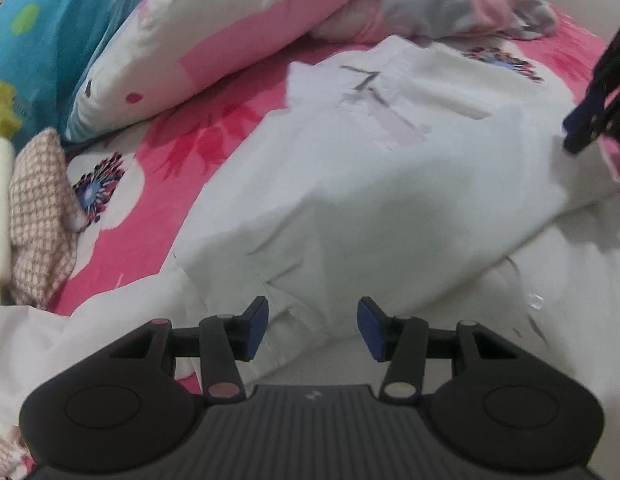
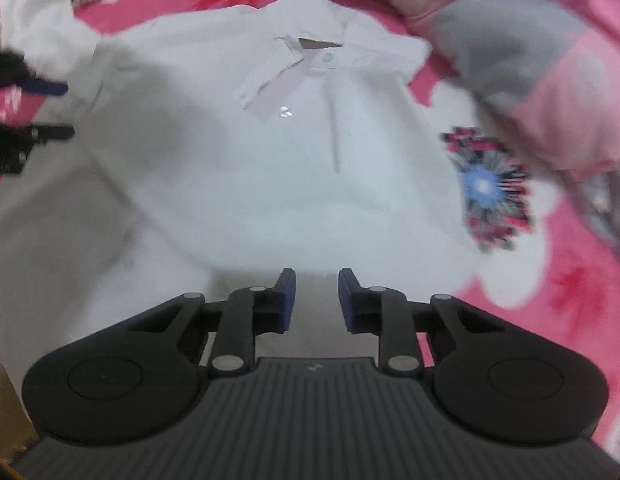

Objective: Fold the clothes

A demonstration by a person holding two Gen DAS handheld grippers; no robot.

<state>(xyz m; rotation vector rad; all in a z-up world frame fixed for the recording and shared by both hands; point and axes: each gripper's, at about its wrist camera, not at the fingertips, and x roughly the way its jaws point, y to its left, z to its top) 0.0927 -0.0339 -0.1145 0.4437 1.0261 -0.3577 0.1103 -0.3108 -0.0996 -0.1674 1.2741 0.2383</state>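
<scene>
A white collared shirt (image 1: 370,184) (image 2: 250,168) lies spread on a pink floral bedsheet (image 1: 150,232) (image 2: 570,300), front up, with its collar (image 2: 322,48) at the far end. My left gripper (image 1: 314,320) hovers open over a folded side edge of the shirt, nothing between its blue pads. My right gripper (image 2: 317,292) is open just above the shirt's lower hem and grips nothing. Each gripper also shows in the other's view: the right gripper (image 1: 594,120) at the shirt's far edge, the left gripper (image 2: 42,108) at the left side.
A pink-and-white pillow (image 1: 230,20) and a teal one (image 1: 42,40) lie beyond the shirt. A grey-pink blanket (image 2: 530,60) crowds the right side. A checked cloth (image 1: 38,200) and another white garment (image 1: 30,340) lie at the left.
</scene>
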